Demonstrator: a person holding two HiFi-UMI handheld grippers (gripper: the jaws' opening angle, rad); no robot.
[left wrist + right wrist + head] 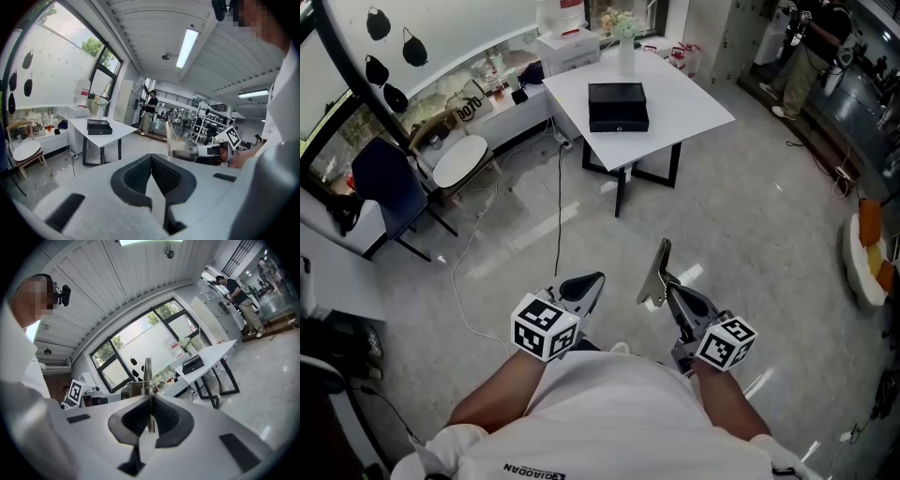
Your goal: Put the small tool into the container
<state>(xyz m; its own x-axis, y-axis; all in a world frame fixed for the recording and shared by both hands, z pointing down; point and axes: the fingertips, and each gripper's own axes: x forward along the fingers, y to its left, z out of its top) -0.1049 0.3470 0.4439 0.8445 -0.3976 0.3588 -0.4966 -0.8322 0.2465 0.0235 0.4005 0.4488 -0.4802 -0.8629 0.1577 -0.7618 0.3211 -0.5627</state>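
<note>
A glossy grey floor (pixel 750 216) filled most of the head view. Far ahead stood a white square surface (pixel 694 103) on black legs. A person in a white shirt (pixel 609 412) looked down at both forearms, stretched out above the floor.

On the white surface lay the black rectangular container (pixel 618 106), with a white vase of flowers (pixel 625 47) behind it near the far edge.

The left gripper (pixel 592 281) was held low in front of the body, its jaws pressed together with nothing between them.

The right gripper (pixel 667 286) was just beside it, jaws pinching the small metal tool (pixel 656 274). This silvery piece with a spring stuck up and forward past the jaw tips, well apart from the container.
</note>
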